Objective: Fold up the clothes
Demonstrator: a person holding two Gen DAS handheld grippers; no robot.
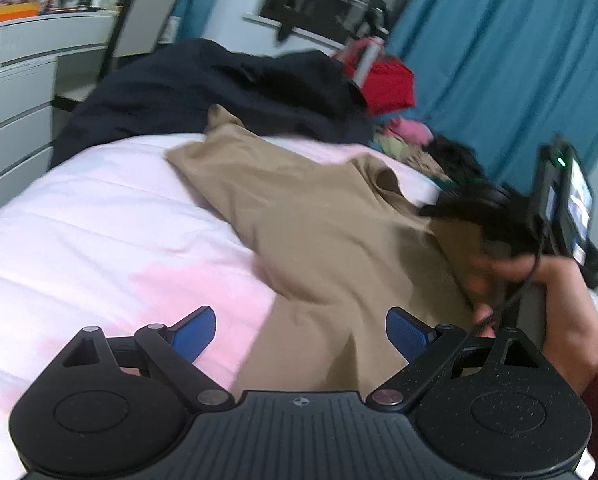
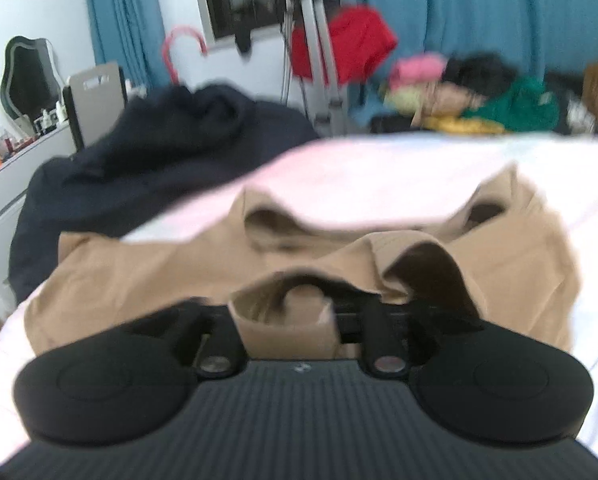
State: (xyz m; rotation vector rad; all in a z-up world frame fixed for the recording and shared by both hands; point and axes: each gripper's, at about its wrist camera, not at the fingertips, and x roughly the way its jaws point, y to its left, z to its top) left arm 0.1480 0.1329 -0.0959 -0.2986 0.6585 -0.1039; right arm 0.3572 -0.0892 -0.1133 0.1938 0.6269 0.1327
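A tan garment (image 1: pixel 319 232) lies crumpled on the pink-white bed cover (image 1: pixel 99 216). My left gripper (image 1: pixel 301 330) is open, its blue fingertips (image 1: pixel 193 332) spread just above the garment's near edge, holding nothing. My right gripper (image 1: pixel 479 220) shows at the right of the left wrist view, held in a hand, lifting a fold of the tan cloth. In the right wrist view the right gripper (image 2: pixel 287 308) is shut on a bunched edge of the tan garment (image 2: pixel 159 272), and cloth hides its fingertips.
A dark navy garment (image 1: pixel 203 84) is heaped at the far side of the bed. Red cloth (image 1: pixel 391 84) hangs by a tripod (image 2: pixel 319 52). A pile of coloured clothes (image 2: pixel 479 96) lies before teal curtains (image 1: pixel 499 60). White drawers (image 1: pixel 15 92) stand on the left.
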